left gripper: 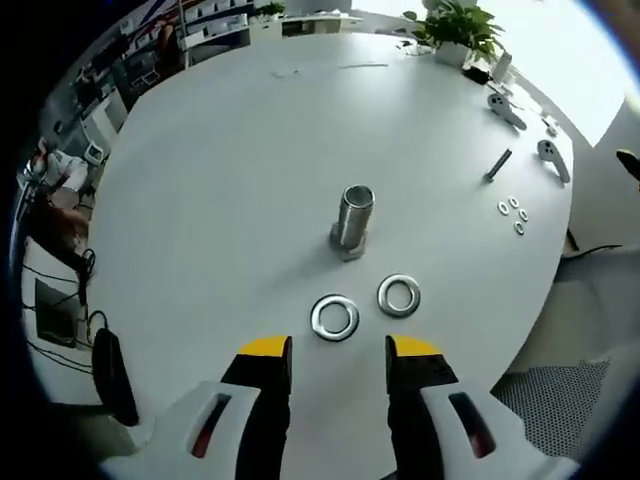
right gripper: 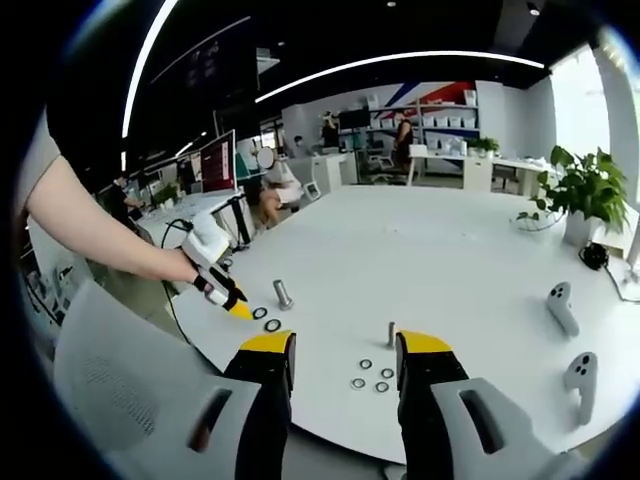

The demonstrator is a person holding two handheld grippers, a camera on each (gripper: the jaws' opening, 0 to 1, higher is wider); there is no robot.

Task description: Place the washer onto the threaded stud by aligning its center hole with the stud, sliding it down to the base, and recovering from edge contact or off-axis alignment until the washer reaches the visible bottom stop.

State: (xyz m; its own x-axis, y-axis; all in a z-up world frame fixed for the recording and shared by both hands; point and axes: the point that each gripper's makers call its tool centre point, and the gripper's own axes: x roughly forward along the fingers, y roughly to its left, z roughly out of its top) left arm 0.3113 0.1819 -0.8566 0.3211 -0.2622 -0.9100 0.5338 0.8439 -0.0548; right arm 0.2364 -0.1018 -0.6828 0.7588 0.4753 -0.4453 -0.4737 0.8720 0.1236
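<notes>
Both tools gape empty: left tool (left gripper: pixel 338 362), right tool (right gripper: pixel 344 356).

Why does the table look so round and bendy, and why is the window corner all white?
In the left gripper view the fisheye lens bends the white table into a curve, and daylight glares white behind the plant; the stud stays sharp. In the right gripper view the ceiling is dark, with bright light strips curving overhead.

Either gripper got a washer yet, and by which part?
Nothing is held. The left gripper is open just short of two washers lying flat on the table; the right gripper is open and empty.
</notes>
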